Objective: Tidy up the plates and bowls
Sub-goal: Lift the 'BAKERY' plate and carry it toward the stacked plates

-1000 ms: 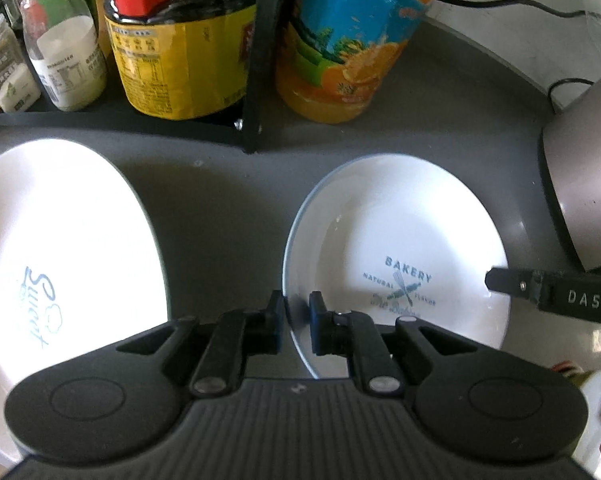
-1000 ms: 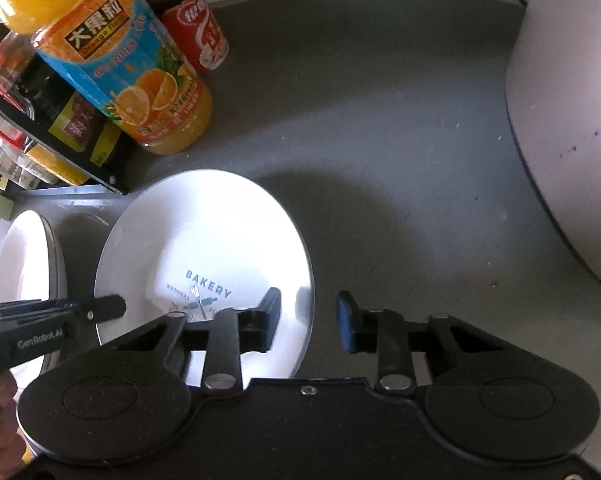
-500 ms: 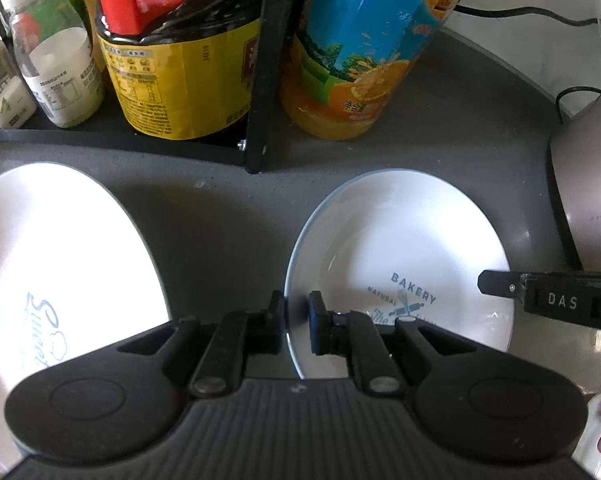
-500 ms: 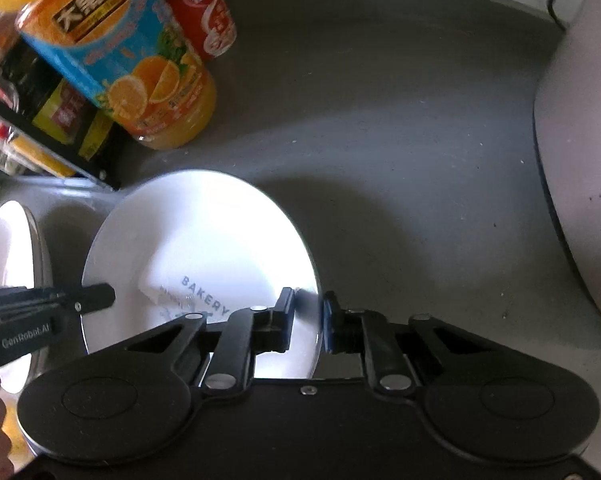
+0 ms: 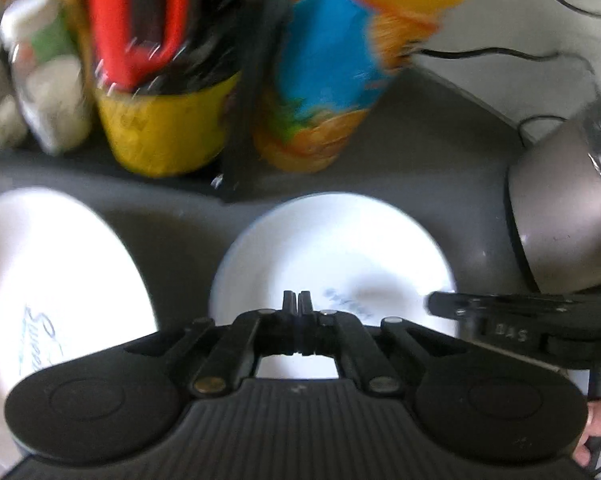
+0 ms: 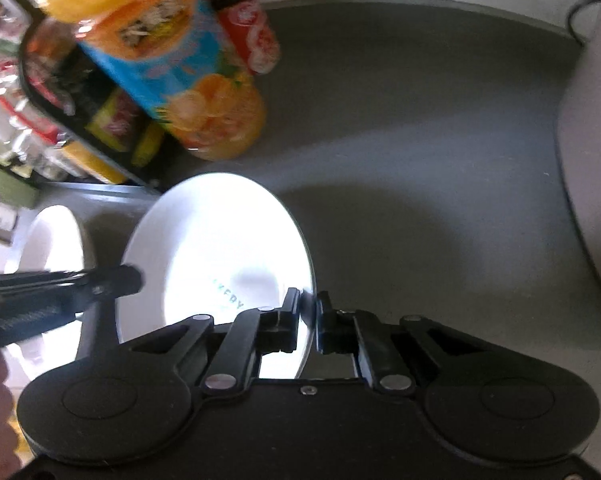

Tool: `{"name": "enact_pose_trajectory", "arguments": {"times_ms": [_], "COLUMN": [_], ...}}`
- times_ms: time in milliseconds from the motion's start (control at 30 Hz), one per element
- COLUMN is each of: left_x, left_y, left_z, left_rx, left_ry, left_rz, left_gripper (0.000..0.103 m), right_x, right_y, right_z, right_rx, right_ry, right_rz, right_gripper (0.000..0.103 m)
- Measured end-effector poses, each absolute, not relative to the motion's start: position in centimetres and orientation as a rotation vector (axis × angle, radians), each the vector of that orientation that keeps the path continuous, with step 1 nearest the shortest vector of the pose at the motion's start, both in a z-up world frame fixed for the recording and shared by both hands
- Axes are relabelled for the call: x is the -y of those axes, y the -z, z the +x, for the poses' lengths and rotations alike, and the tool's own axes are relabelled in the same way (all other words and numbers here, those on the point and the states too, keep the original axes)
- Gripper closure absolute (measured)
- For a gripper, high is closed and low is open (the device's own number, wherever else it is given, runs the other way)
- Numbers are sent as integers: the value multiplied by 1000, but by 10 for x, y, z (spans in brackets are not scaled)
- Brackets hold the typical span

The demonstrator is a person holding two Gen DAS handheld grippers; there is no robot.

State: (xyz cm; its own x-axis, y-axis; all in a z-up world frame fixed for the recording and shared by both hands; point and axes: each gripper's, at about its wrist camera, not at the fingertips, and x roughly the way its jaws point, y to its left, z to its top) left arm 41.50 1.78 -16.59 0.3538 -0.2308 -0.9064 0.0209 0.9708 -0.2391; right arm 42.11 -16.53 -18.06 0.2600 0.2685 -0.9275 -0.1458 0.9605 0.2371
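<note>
- White bowl (image 6: 220,248) with blue lettering inside: sits on the grey counter (image 6: 420,140), near the front, just ahead of a tall orange juice bottle (image 6: 204,92). Its right rim runs between the fingers of the right gripper (image 6: 308,304).
- Right gripper: jaws have just been closing and now pinch the bowl's rim, one finger inside the bowl, the other outside. Seen from the left wrist view, it reaches in from the right at the bowl's edge (image 5: 500,312).
- Left gripper (image 5: 296,304): jaws have just closed fully, fingertips touching, nothing between them. It hangs over the near left part of the bowl (image 5: 332,248); whether it touches the bowl cannot be told. In the right wrist view it comes in from the left (image 6: 60,292).
- White plate (image 5: 52,280) with blue script: lies flat on the counter to the left of the bowl, apart from it.
- Black rack (image 5: 252,80): stands behind the plate, holding a yellow-labelled bottle (image 5: 160,120) with a red handle and small jars, all blurred.
- Red can (image 6: 256,36): behind the juice bottle.
- Grey appliance (image 5: 564,216): right of the bowl, with a black cable behind it.
</note>
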Motion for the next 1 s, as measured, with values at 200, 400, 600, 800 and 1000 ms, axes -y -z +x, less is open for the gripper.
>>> {"name": "enact_pose_trajectory", "arguments": {"times_ms": [200, 400, 600, 800, 1000], "left_x": [-9, -38, -52, -55, -54], "left_y": [157, 167, 176, 189, 194], "left_z": [416, 417, 415, 412, 414], "left_rx": [-1183, -1220, -1263, -1275, -1251], "left_ry": [142, 53, 30, 15, 0], "left_rz": [-155, -156, -228, -267, -305], "left_gripper": [103, 100, 82, 55, 55], "right_x": [156, 154, 157, 163, 165], "right_y": [188, 191, 194, 199, 201], "right_z": [423, 420, 419, 419, 420], "right_rx": [-1280, -1283, -1287, -1299, -1308], "right_ry": [-252, -231, -195, -162, -156], "right_rz": [91, 64, 32, 34, 56], "right_gripper": [94, 93, 92, 90, 89]}}
